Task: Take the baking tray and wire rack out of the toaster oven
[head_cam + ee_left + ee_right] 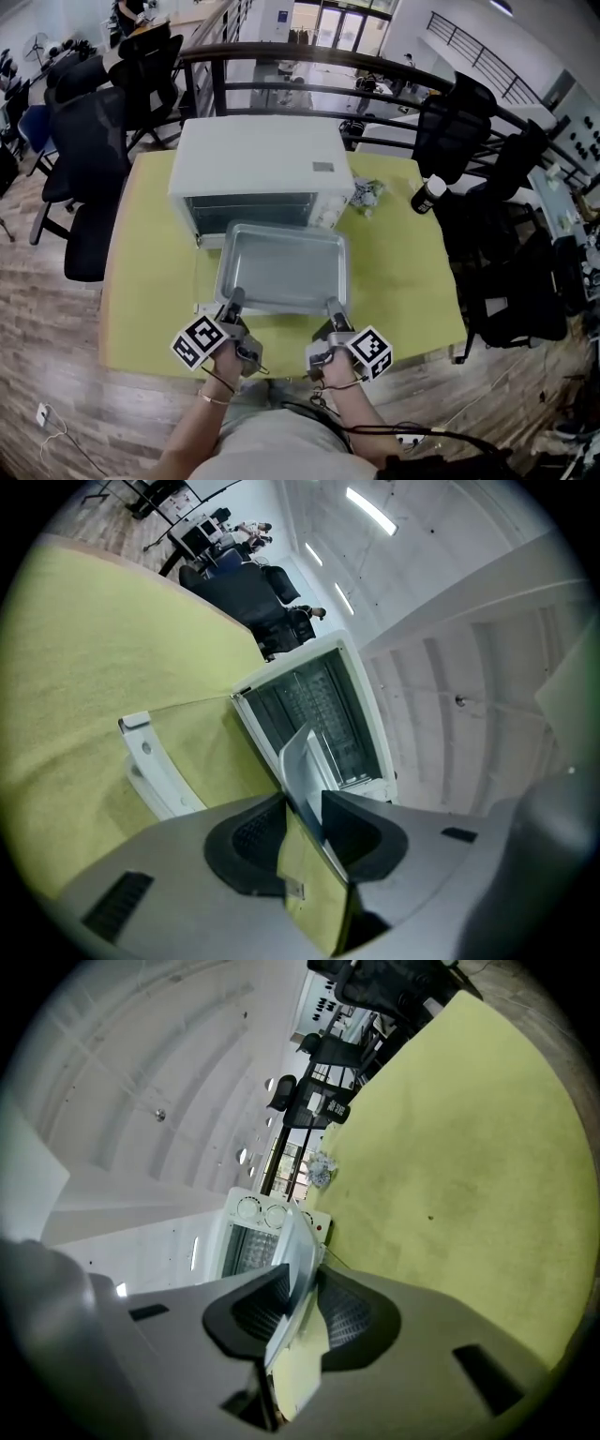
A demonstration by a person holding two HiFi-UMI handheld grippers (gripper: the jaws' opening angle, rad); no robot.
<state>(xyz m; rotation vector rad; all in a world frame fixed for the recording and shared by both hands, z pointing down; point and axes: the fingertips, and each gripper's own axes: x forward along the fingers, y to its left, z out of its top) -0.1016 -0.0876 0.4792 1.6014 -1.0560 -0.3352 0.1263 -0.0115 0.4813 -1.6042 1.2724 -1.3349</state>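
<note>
A silver baking tray [281, 267] hangs just in front of the white toaster oven [258, 159], above the lowered glass door. My left gripper [232, 304] is shut on the tray's near left corner and my right gripper [335, 310] on its near right corner. In the left gripper view, the left gripper [305, 810] pinches the thin tray rim [298, 757] between its black pads. In the right gripper view, the right gripper [298, 1290] clamps the rim [300, 1241] the same way. A wire grid [317, 710] shows inside the oven's mouth.
The oven door's white handle [155, 772] juts out below the tray at the left. On the yellow-green table [403, 272] lie a crumpled clear wrapper [366, 195] and a black bottle with a white cap [428, 195]. Office chairs [89, 150] and a railing ring the table.
</note>
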